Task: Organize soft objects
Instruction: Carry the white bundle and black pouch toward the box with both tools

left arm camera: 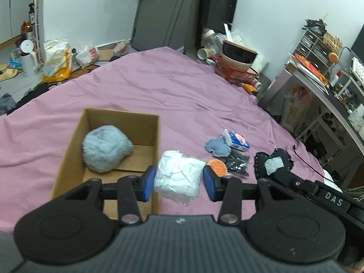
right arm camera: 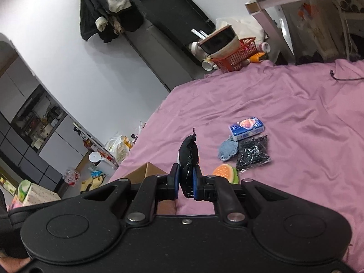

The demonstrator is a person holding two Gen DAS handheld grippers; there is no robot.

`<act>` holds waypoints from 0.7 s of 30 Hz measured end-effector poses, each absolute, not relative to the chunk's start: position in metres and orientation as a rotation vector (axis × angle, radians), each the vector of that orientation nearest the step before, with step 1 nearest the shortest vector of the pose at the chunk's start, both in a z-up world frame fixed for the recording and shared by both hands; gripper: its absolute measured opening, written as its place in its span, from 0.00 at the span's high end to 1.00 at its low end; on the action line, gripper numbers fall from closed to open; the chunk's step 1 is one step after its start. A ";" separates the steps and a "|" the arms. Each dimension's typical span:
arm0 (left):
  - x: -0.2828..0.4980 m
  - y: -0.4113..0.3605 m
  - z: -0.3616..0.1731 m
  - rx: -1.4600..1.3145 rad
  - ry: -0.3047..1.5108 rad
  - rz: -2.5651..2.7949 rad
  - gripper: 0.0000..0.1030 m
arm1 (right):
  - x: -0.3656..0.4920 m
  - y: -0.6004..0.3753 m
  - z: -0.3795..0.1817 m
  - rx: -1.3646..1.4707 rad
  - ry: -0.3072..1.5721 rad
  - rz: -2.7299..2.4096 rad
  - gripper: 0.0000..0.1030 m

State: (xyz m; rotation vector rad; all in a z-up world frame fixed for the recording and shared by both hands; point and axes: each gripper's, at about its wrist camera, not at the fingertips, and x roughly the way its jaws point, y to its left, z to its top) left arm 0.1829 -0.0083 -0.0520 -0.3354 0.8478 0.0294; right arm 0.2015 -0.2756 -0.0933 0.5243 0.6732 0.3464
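My left gripper (left arm camera: 178,185) is shut on a white crumpled soft bundle (left arm camera: 179,177), held just right of an open cardboard box (left arm camera: 75,136). A fluffy grey-blue ball (left arm camera: 105,151) lies inside the box. My right gripper (right arm camera: 185,183) is shut on a black soft pouch (right arm camera: 188,153), held edge-on above the bed; the same pouch with a grey patch shows in the left wrist view (left arm camera: 273,163). On the purple sheet lie a blue knitted pad (right arm camera: 228,150), a tissue pack (right arm camera: 246,128), a black beaded bag (right arm camera: 252,153) and an orange burger-shaped sponge (right arm camera: 225,171).
The purple bed (left arm camera: 170,95) fills the middle. A red basket with bowls (left arm camera: 236,68) stands at its far corner. A cluttered desk (left arm camera: 318,79) is at the right. Bags and a white jug (left arm camera: 28,56) sit on the floor at the left. A black cable (right arm camera: 341,77) lies on the sheet.
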 end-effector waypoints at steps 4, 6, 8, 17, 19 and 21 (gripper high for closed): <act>0.181 0.009 -0.051 -0.343 0.839 0.058 0.57 | 0.200 -0.263 -0.083 0.498 0.649 0.357 0.89; 0.181 0.018 -0.051 -0.350 0.839 0.072 0.57 | 0.200 -0.257 -0.081 0.499 0.646 0.360 0.89; 0.181 0.028 -0.052 -0.355 0.838 0.085 0.57 | 0.201 -0.251 -0.081 0.495 0.650 0.359 0.89; 0.180 0.067 -0.062 -0.384 0.849 0.137 0.57 | 0.204 -0.210 -0.081 0.469 0.659 0.392 0.89; 0.181 0.075 -0.066 -0.392 0.854 0.149 0.57 | 0.205 -0.200 -0.081 0.463 0.662 0.401 0.89; 0.183 0.082 -0.071 -0.401 0.863 0.162 0.57 | 0.205 -0.192 -0.081 0.458 0.666 0.409 0.89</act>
